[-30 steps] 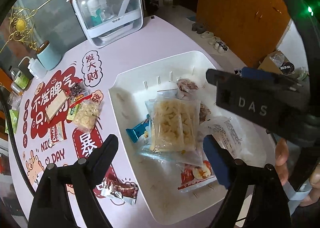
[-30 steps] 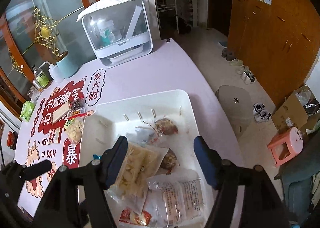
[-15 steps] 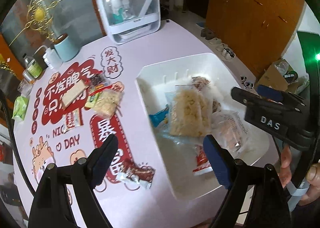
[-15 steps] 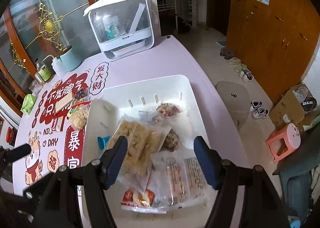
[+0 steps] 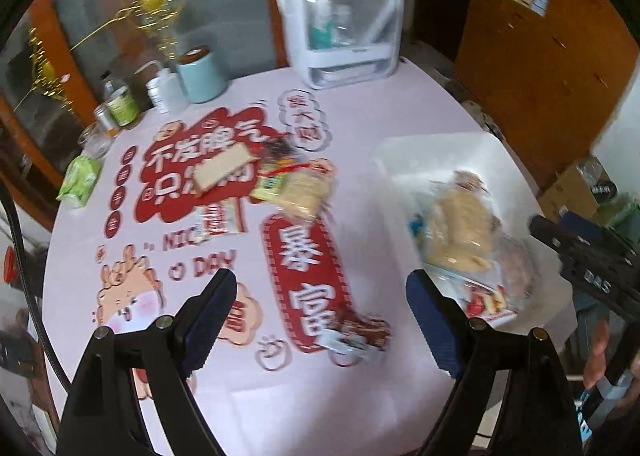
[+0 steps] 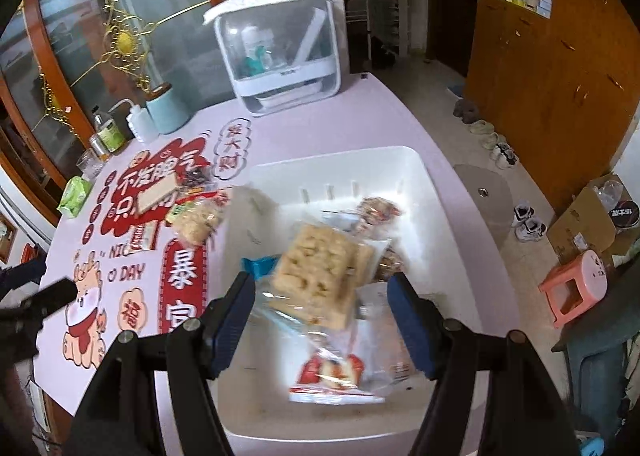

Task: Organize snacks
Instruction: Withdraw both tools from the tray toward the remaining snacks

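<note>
Reaching for the loose snacks calls for a low, centred approach: the left hand-held gripper [image 5: 320,308] should settle so that one wrapper lies squarely between its fingers before they close, since these thin, crinkly packets will probably slide on the smooth pink tabletop [image 5: 360,88]. The nearest candidate looks like the dark red wrapper [image 5: 352,334], lying at the lower centre of the left wrist view, just ahead of the spread, empty jaws. Further up and left in that view sits a small heap of packets [image 5: 276,180] on the printed red lettering, well apart from the white bin [image 6: 340,160].

That bin fills the centre of the right wrist view and already holds several snacks, with a clear bag of pale crackers [image 6: 316,272] uppermost and a red-and-white packet [image 6: 332,376] below it. The right hand-held gripper [image 6: 320,320] hangs over these, jaws apart and pinching nothing, tilted steeply downward.

Both tools point down at the tabletop from above; the left view is blurred, so fine detail of the wrappers cannot be read. A person's fingers [image 5: 596,340] show at the lower right edge there, wrapped around the other tool.
</note>
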The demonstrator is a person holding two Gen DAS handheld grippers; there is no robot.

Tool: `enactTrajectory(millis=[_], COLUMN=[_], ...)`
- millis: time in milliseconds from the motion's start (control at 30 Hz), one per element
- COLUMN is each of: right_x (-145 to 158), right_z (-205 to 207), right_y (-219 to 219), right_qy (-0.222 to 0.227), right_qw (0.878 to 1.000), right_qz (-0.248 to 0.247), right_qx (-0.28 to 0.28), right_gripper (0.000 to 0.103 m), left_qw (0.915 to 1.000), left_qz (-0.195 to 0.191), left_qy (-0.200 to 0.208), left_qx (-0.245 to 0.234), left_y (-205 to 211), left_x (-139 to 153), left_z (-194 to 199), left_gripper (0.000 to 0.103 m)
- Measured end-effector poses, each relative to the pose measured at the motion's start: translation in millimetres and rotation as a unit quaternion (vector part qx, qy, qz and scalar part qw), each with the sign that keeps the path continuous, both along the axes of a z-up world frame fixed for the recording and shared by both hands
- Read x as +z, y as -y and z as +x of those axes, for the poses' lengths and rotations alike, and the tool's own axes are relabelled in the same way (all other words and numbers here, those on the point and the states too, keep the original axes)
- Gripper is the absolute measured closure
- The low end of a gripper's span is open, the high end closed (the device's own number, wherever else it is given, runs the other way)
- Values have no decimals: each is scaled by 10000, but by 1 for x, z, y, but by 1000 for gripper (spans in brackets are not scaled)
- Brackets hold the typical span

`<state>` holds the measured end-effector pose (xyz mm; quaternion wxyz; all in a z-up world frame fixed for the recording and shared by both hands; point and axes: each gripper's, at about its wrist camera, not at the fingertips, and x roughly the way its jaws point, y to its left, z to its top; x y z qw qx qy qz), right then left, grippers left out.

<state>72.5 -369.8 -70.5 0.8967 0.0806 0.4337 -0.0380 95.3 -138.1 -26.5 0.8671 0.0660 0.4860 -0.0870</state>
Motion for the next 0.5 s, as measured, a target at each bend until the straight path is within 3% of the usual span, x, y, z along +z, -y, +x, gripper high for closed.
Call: enactTrajectory(millis=[267,500], right_x=[7,-26], right_z=[0,1], right_y=[-87,-161], right_qy=[187,-143], right_qw=[9972,9864], right_qz=[-88,-382], right_qx=[714,1594], right_gripper=[34,34], left_qw=[9993,9996], left_qz=[-58,256], left_qy=[-12,-96], left_qx=[366,-72], left_y=[-87,-135], left_x=[-1,-23], left_z=[32,72], left_gripper=[17,17])
